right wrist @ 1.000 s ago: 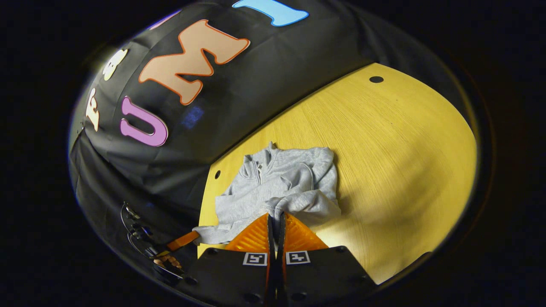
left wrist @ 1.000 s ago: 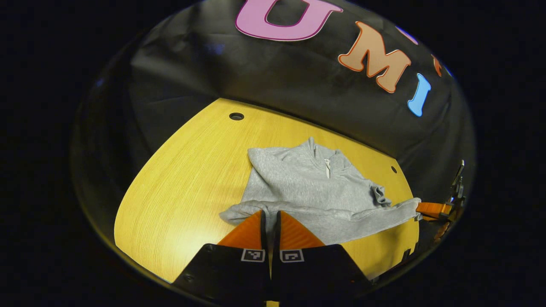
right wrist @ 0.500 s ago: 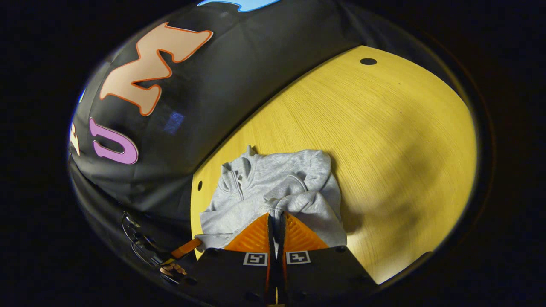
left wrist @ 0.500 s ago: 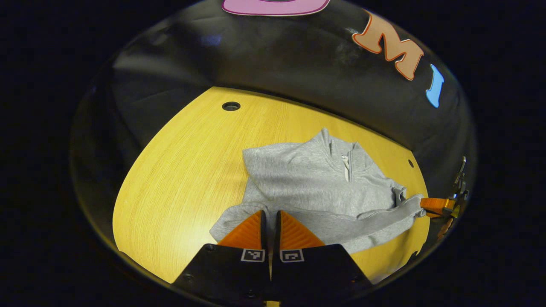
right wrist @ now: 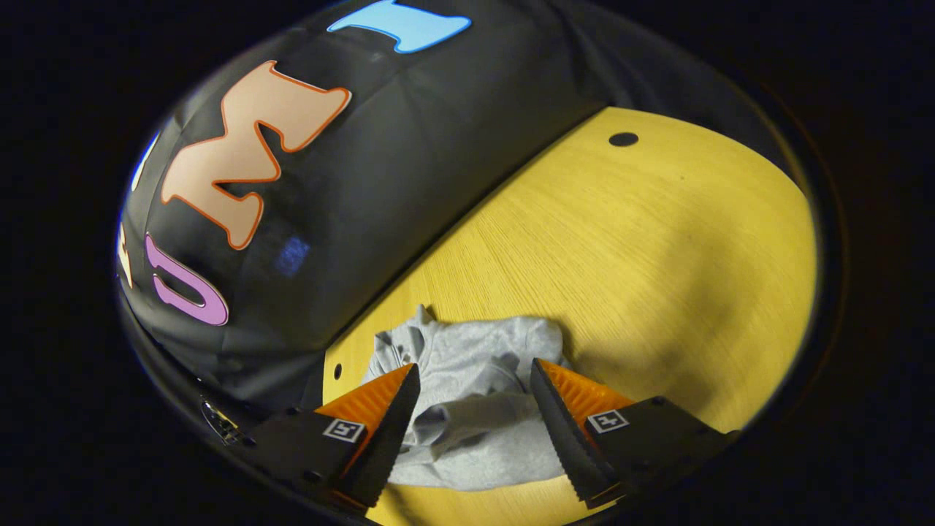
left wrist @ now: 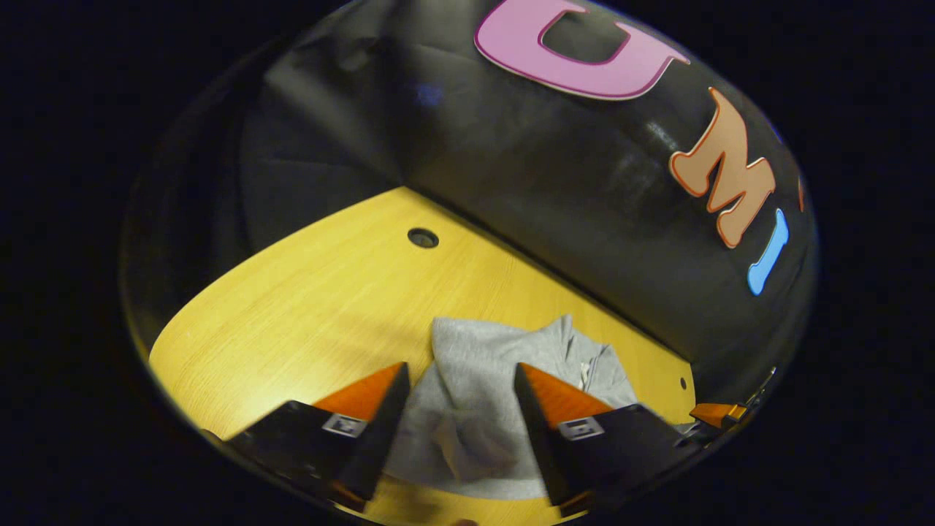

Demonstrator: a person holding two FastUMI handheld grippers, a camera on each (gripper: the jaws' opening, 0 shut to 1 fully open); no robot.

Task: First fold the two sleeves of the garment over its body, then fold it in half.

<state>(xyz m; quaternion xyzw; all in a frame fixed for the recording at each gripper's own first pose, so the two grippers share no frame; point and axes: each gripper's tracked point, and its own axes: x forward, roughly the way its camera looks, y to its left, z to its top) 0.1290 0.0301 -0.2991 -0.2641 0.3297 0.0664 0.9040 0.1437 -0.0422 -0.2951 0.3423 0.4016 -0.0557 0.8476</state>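
Both grippers had let go within the last half second. The left gripper point(left wrist: 460, 380), clamped on the grey garment point(left wrist: 482, 409) a moment earlier, now stood with its fingers wide apart over the cloth at the bottom centre of the left gripper view; the right gripper point(right wrist: 475, 380) had opened in the same way in its own view. The garment lay bunched on the yellow table point(right wrist: 657, 256), near the black cloth wall, low in both frames. That release suggested the halving fold had been laid down and the task was near done. The garment's near edge was cut off by the fingers, so how neatly the layers matched could not be told.
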